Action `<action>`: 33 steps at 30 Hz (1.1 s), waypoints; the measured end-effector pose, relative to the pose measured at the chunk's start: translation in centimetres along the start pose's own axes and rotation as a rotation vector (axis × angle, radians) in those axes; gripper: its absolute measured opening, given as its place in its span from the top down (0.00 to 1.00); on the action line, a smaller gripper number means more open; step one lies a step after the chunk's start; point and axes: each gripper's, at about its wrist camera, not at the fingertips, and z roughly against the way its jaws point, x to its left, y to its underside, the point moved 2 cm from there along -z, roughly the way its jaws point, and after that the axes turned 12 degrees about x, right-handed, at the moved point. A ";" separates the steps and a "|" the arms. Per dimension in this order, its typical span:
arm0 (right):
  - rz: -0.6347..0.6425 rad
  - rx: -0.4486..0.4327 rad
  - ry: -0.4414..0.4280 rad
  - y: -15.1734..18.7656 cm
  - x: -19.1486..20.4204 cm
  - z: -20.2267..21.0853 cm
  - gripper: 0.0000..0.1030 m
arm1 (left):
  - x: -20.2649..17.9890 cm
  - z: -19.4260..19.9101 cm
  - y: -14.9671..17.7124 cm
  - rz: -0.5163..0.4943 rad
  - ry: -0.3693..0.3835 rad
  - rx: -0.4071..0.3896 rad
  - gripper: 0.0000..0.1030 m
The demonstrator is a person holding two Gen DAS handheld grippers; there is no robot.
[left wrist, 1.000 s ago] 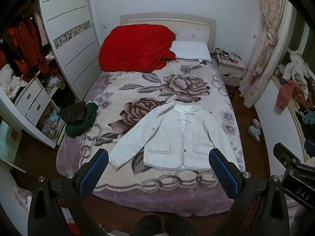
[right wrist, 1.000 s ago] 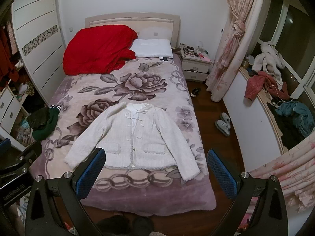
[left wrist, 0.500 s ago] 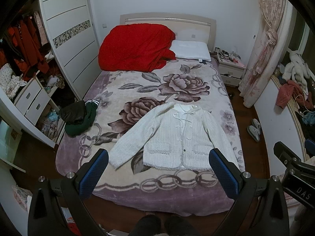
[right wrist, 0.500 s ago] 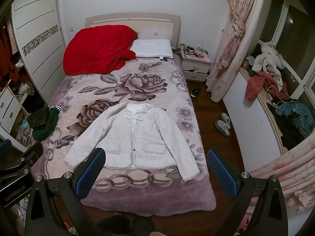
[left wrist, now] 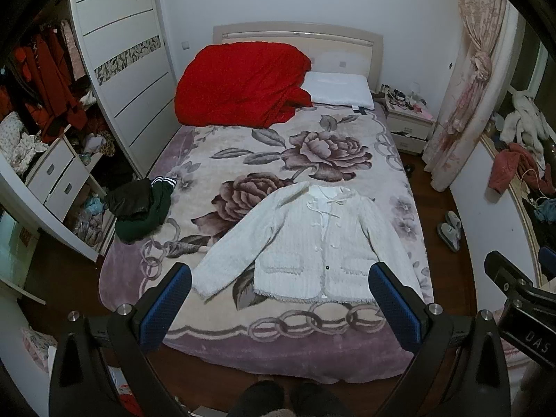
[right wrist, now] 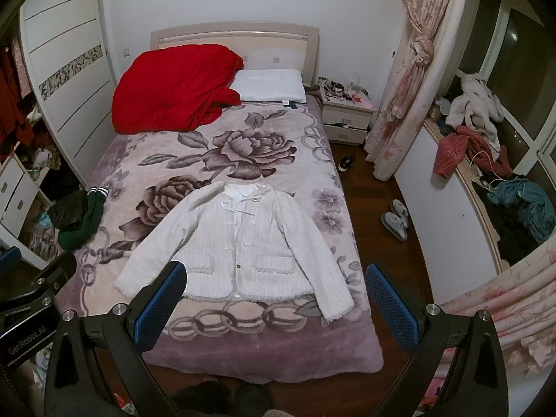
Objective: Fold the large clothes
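Observation:
A white knit cardigan (left wrist: 312, 243) lies flat and face up on the floral bed blanket (left wrist: 278, 160), sleeves spread out to both sides; it also shows in the right wrist view (right wrist: 239, 243). My left gripper (left wrist: 279, 299) is open and empty, held high above the foot of the bed. My right gripper (right wrist: 276, 295) is open and empty too, at a similar height beside it. Both are well apart from the cardigan.
A red duvet (left wrist: 239, 83) and a white pillow (left wrist: 338, 88) lie at the headboard. Dark green and black clothes (left wrist: 142, 208) sit on the bed's left edge. A wardrobe (left wrist: 118, 69) stands left, a nightstand (right wrist: 347, 118), slippers (right wrist: 394, 220) and curtain (right wrist: 410, 69) right.

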 end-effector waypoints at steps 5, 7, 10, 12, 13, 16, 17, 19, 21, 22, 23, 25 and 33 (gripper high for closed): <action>-0.001 0.000 0.000 -0.1 0.1 0.1 0.00 | 0.1 0.0 -0.1 0.001 0.001 0.001 0.00; -0.002 0.001 0.000 0.0 -0.1 0.0 0.00 | 0.1 0.0 -0.2 0.001 0.001 0.000 0.00; -0.001 0.001 0.000 0.1 -0.1 0.0 0.00 | 0.1 0.0 -0.2 0.001 0.002 0.003 0.00; -0.001 0.000 -0.002 0.1 -0.2 -0.1 0.00 | 0.0 -0.1 -0.1 0.000 0.001 0.001 0.00; -0.003 0.001 -0.002 0.0 0.0 0.0 0.00 | 0.1 -0.1 -0.1 0.000 0.001 0.002 0.00; -0.003 0.004 -0.002 0.1 0.0 -0.1 0.00 | -0.1 -0.2 0.1 0.001 0.002 -0.002 0.00; -0.005 0.004 -0.002 0.1 0.0 -0.2 0.00 | 0.0 -0.2 -0.1 0.002 0.005 -0.005 0.00; -0.022 0.005 -0.013 -0.3 0.2 -0.7 0.00 | 0.2 -0.6 -0.7 0.005 0.008 -0.022 0.00; -0.046 0.001 -0.055 -1.1 0.3 -2.3 0.00 | 0.5 -1.9 -1.7 0.002 -0.006 -0.057 0.00; -0.066 0.009 -0.079 -1.4 0.2 -3.7 0.00 | 0.6 -2.8 -2.3 -0.002 -0.007 -0.062 0.00; -0.091 0.026 -0.096 -1.6 0.0 -5.1 0.00 | 0.6 -4.0 -2.9 -0.009 -0.005 -0.060 0.00; -0.172 0.076 -0.139 -2.1 -1.1 -9.1 0.00 | 0.6 -7.0 -3.8 -0.029 -0.004 -0.041 0.00; -0.518 0.295 -0.105 0.5 -10.2 -30.4 0.08 | -0.9 -21.8 -4.9 -0.077 -0.050 0.015 0.00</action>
